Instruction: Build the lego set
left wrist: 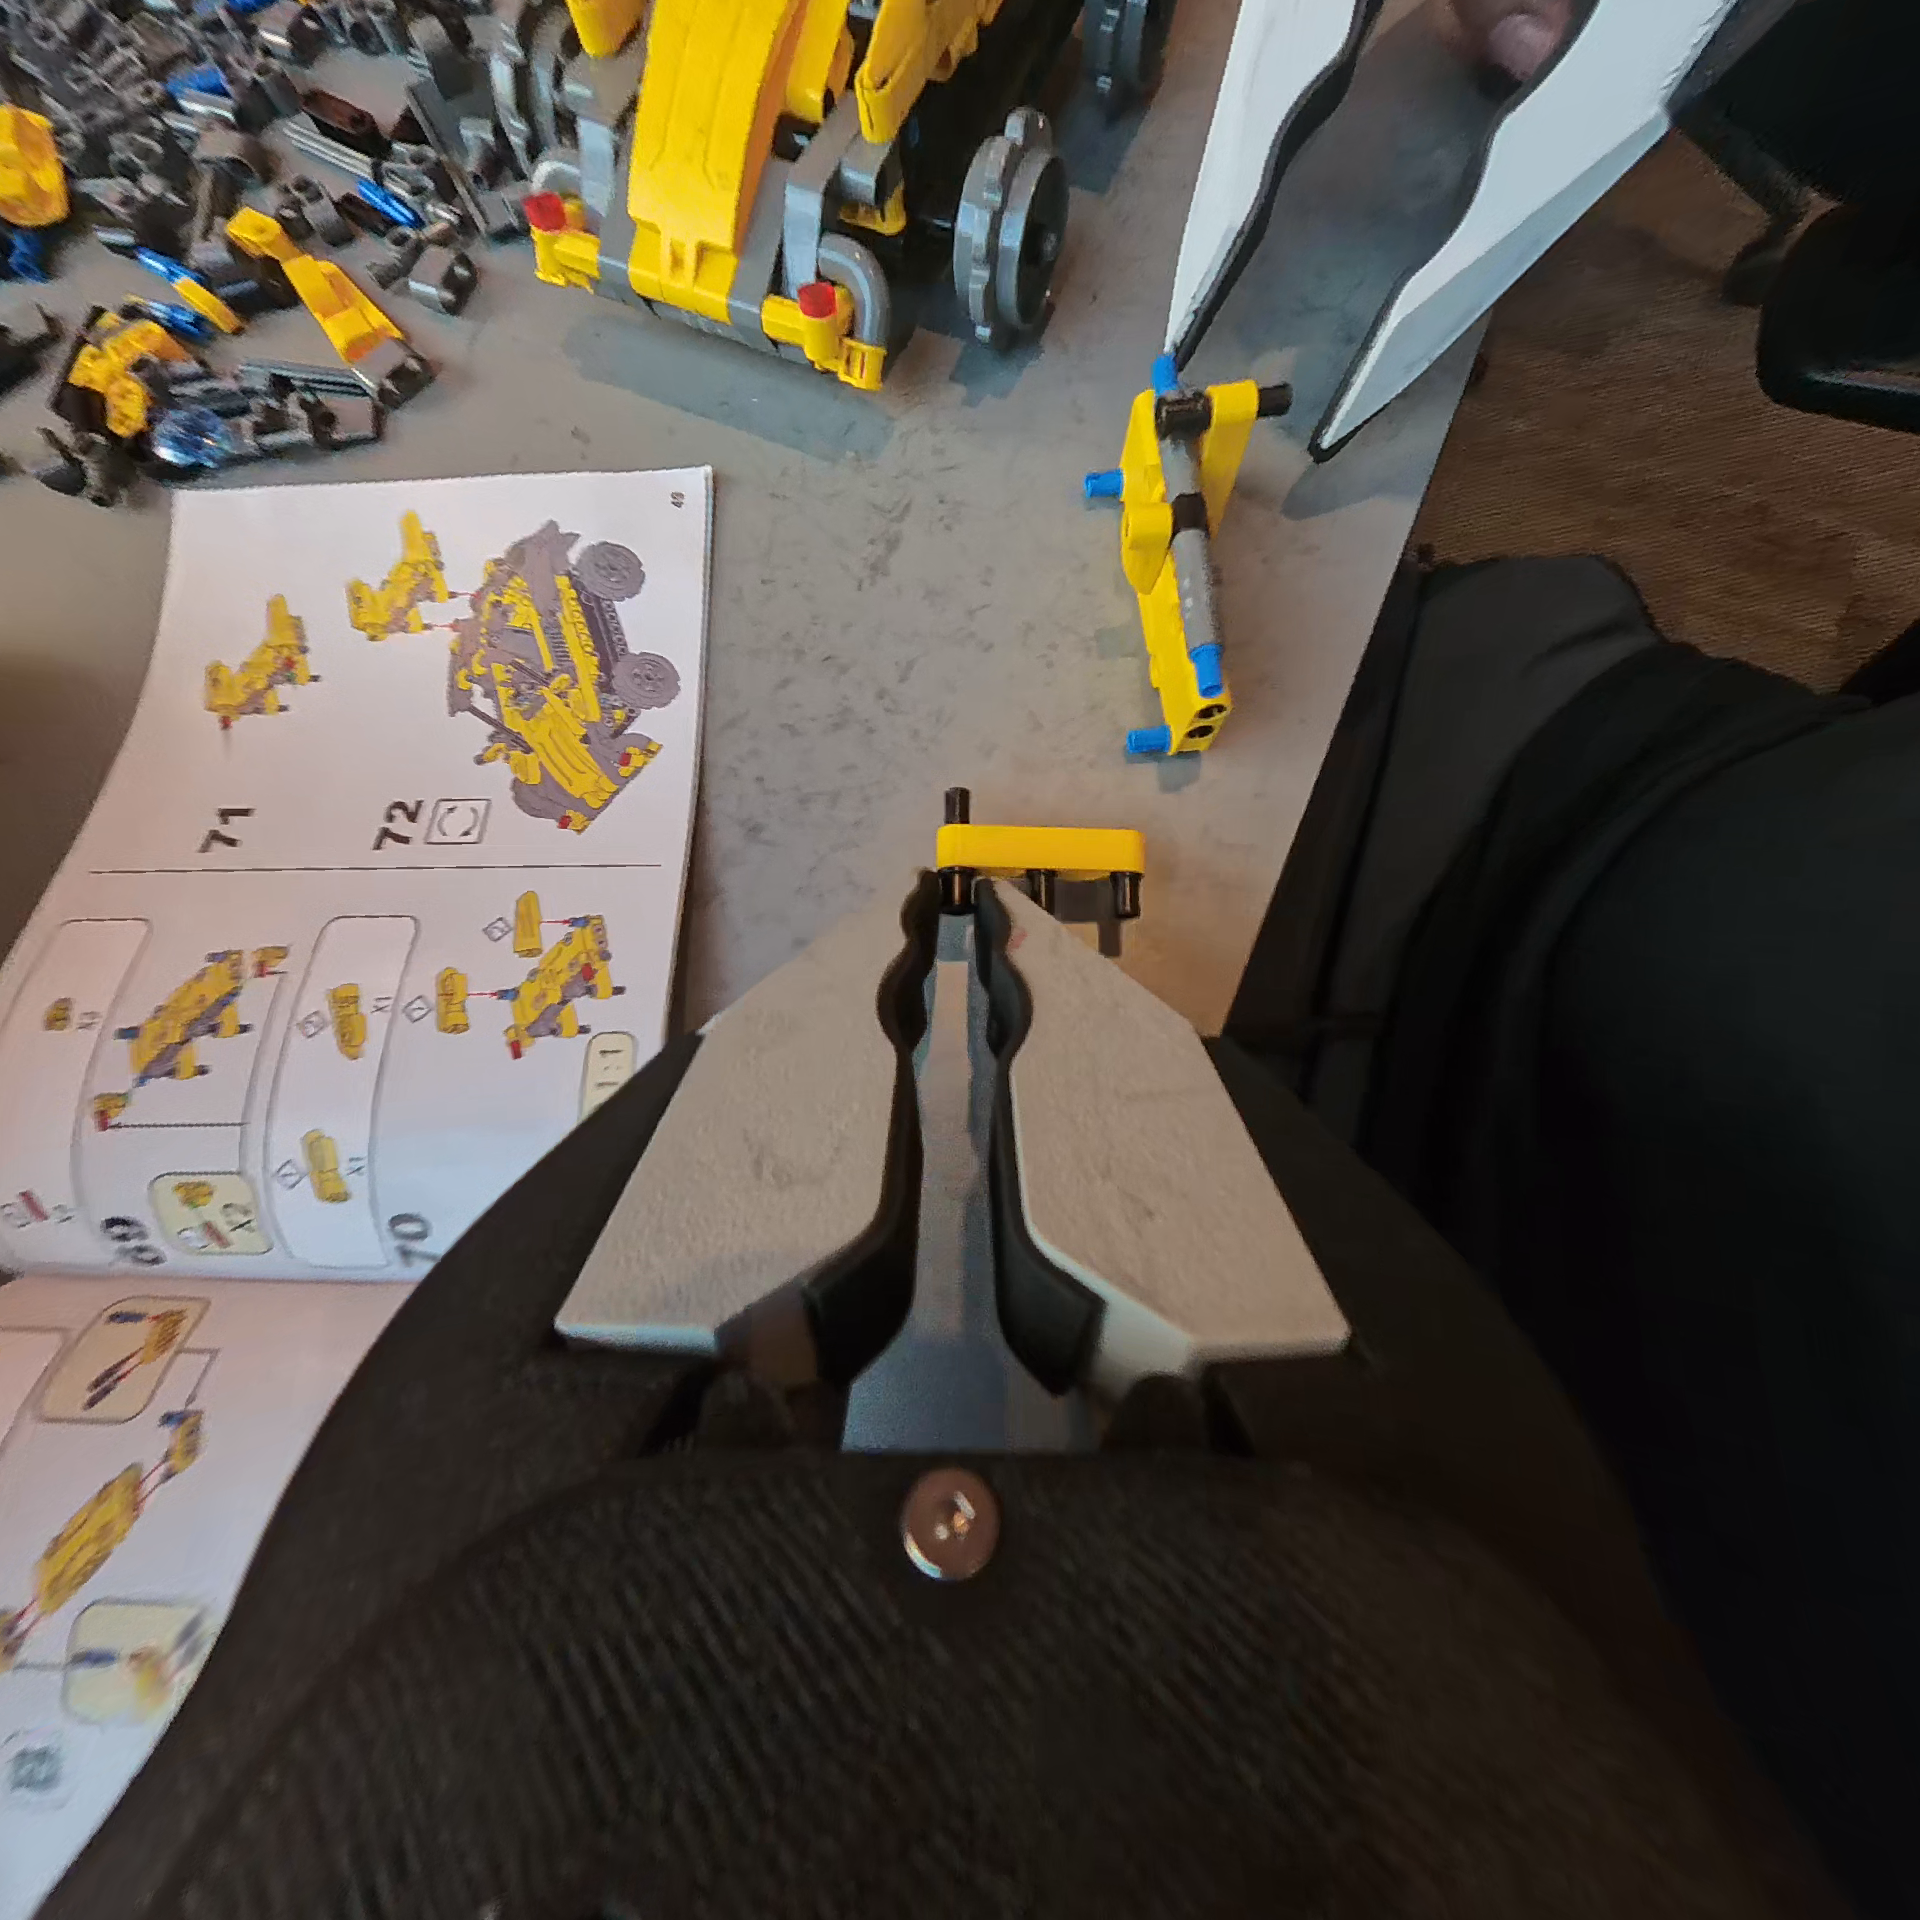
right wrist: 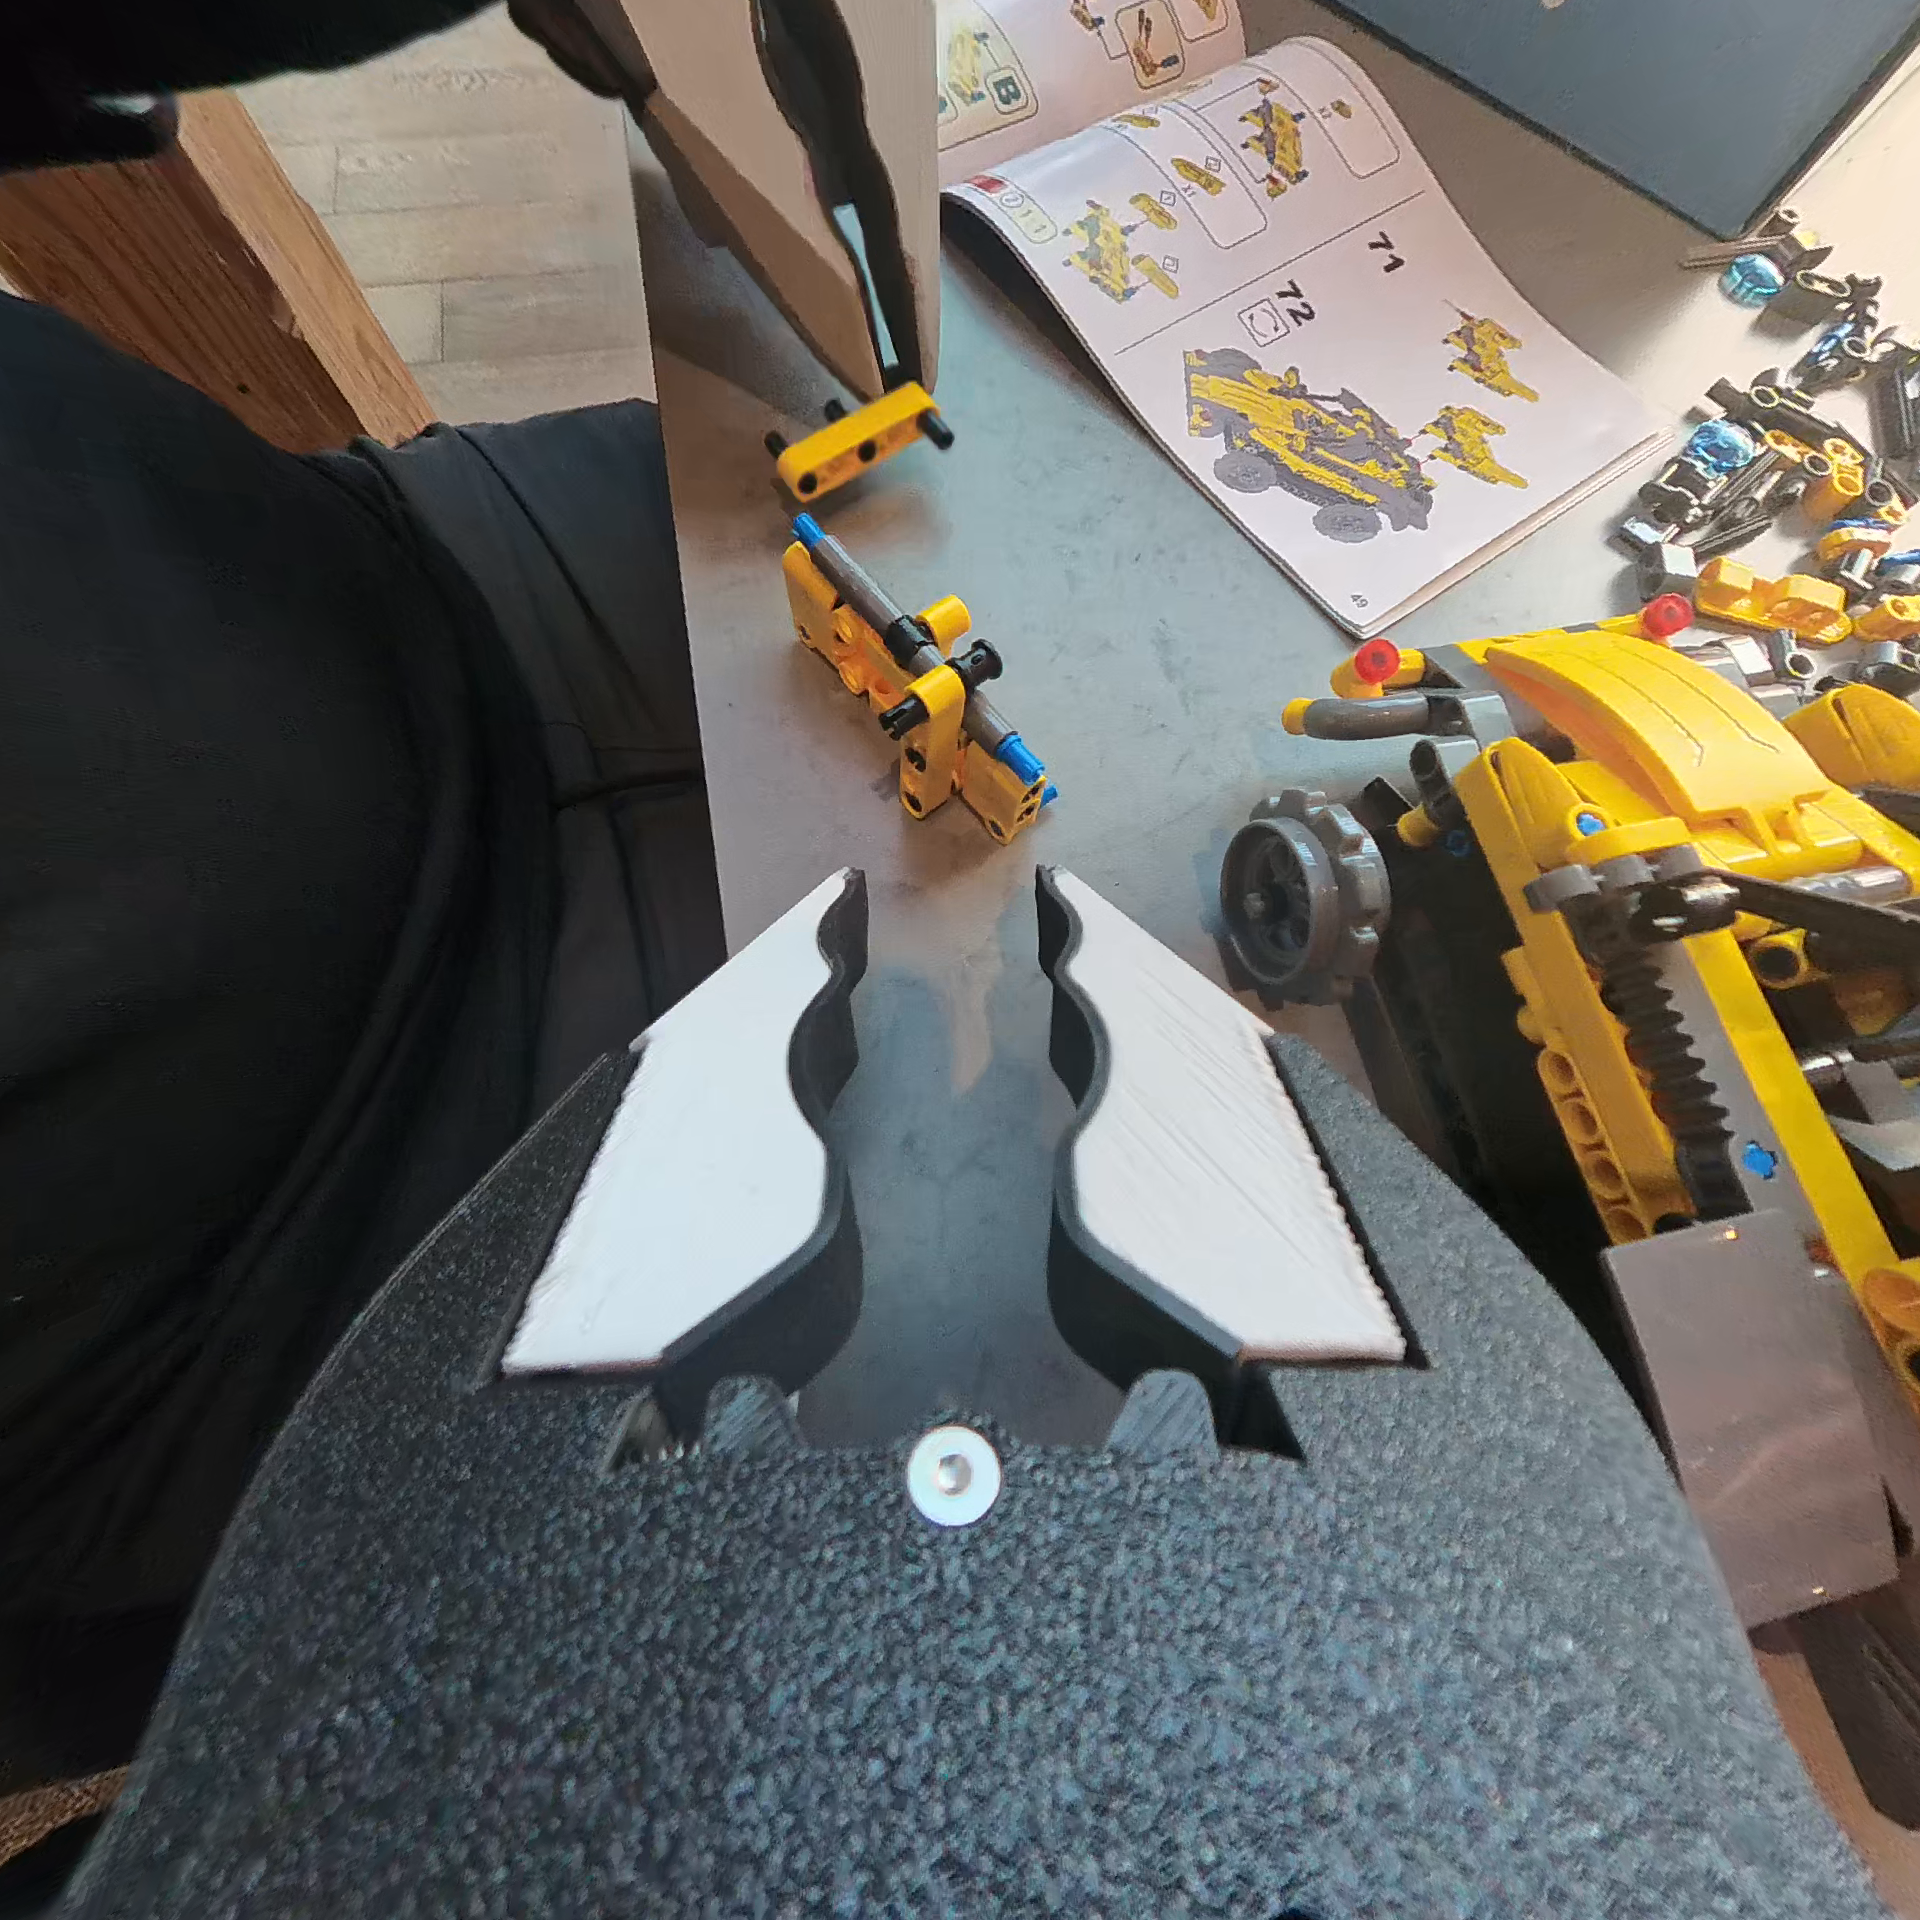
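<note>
Left wrist view: we are watching the left hand-held gripper (left wrist: 961, 899) pinching one end of a short yellow beam (left wrist: 1039, 847) by a black pin, its fingers pressed almost together. The beam's long axis is running crosswise to the fingers, stretching off to the right of the tips, just above the grey table (left wrist: 883, 582). Ahead and to the right, a yellow sub-assembly (left wrist: 1184, 561) with a grey axle and blue pins is lying on the table, long axis pointing roughly away from us. The right hand-held gripper (left wrist: 1320, 405) is showing beyond it, close to its far end. The open instruction booklet (left wrist: 416, 831) is lying to the left; the big yellow vehicle model (left wrist: 748, 187) is standing farther off.

Right wrist view: we are seeing the right hand-held gripper (right wrist: 951, 883) spread wide and holding nothing. The sub-assembly (right wrist: 914, 696) is lying just ahead of its tips, long axis slanting up-left. Beyond it, the left hand-held gripper (right wrist: 894, 379) is carrying the beam (right wrist: 857, 442). Loose parts (right wrist: 1787, 499) are lying at far right.
</note>
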`<state>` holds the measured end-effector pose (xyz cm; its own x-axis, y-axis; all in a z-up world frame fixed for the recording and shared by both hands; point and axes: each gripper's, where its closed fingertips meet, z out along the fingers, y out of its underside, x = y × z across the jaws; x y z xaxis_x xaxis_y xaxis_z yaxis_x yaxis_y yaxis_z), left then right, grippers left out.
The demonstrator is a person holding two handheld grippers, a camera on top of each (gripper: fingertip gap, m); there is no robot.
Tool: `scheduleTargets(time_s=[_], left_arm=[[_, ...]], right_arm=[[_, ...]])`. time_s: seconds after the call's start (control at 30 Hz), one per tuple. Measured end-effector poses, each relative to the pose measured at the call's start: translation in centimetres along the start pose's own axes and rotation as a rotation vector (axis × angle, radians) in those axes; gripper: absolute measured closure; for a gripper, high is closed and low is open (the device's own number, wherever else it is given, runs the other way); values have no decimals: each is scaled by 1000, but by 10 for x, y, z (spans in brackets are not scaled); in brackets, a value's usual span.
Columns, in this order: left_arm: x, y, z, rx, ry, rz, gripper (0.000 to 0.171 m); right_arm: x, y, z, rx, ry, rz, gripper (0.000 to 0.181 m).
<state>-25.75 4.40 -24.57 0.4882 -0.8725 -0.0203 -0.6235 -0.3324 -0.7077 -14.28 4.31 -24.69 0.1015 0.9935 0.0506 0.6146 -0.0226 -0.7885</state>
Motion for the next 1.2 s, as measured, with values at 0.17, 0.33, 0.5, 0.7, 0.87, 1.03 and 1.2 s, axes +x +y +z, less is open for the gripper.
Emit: scheduleTargets(time_s=[0.17, 0.33, 0.5, 0.7, 0.87, 1.03, 1.2], left_arm=[[-6, -15, -20, 17, -87, 29, 168], [2, -24, -27, 24, -73, -39, 168], [15, -31, -27, 23, -39, -73, 168], [21, -29, -25, 13, -7, -127, 168], [28, -27, -20, -19, 8, -127, 168], [32, -27, -11, -16, 15, -140, 168], [30, -31, -13, 14, 17, -165, 167]], right_arm=[[10, -8, -7, 68, 84, 7, 150], [16, -46, -30, 235, 233, 34, 148], [-21, -88, -21, 103, 369, -111, 141], [-62, -100, 17, -51, 453, -319, 137], [-51, -90, 32, -115, 530, -316, 139], [-36, -76, 41, -197, 571, -346, 147], [-35, -70, 42, -223, 596, -419, 165]])
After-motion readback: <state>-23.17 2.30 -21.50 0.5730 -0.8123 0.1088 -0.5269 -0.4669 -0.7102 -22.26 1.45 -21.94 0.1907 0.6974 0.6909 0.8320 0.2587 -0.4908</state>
